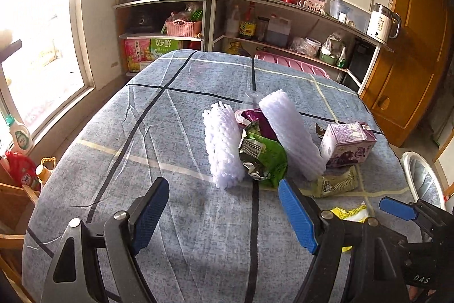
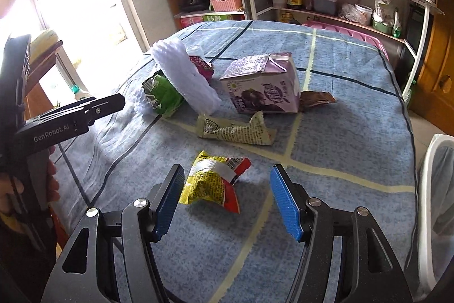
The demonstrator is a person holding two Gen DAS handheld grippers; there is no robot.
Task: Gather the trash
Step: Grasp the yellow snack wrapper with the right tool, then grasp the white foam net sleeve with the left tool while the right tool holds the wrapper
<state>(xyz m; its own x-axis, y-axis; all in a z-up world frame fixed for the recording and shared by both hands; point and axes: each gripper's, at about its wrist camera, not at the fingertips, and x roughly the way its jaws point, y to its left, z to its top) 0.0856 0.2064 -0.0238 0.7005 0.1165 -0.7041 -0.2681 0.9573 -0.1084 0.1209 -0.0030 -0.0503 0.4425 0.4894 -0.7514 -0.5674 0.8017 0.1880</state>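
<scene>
Trash lies on the blue checked tablecloth point(image 1: 176, 115): two white foam nets point(image 1: 224, 144) point(image 1: 289, 132), a green wrapper point(image 1: 264, 158), a purple milk carton point(image 1: 347, 145), a pale green wrapper point(image 1: 336, 185) and a yellow-red wrapper point(image 2: 212, 181). My left gripper point(image 1: 224, 206) is open and empty, just short of the foam nets. My right gripper point(image 2: 227, 195) is open, its fingers on either side of the yellow-red wrapper, not closed on it. The carton point(image 2: 264, 84) and pale green wrapper point(image 2: 235, 129) lie beyond it.
A white bin point(image 2: 437, 189) with a clear liner stands at the table's right edge. A brown wrapper point(image 2: 316, 100) lies behind the carton. Shelves point(image 1: 283, 19) with bottles and pots stand behind the table. A window point(image 1: 37, 47) is at left.
</scene>
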